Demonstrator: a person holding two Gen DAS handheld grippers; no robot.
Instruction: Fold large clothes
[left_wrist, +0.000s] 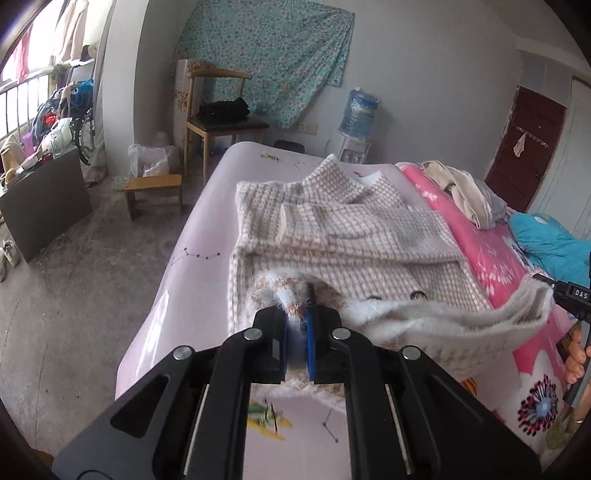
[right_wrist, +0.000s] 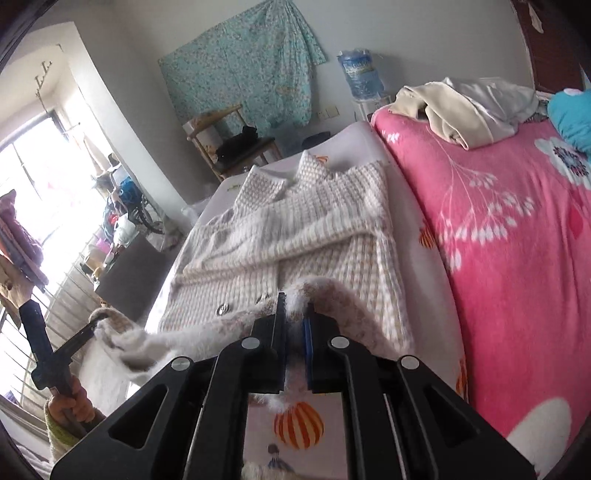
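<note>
two wrist views — close over each gripper, angled down — sharing the checked coat (left_wrist: 343, 236) on the bed (right_wrist: 498, 221)

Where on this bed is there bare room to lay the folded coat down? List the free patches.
Free: the pale sheet left of the checked coat, out to the bed's edge, and the printed strip near both grippers. Crowded: the coat covers the sheet's middle; on the pink blanket, beige clothes and a blue item fill the far end.

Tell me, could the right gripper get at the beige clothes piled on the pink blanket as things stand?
Probably not right now. The right gripper is shut on the hem of the checked fuzzy coat, so it would have to let go first. The path over the pink blanket to the beige clothes looks clear otherwise.
</note>
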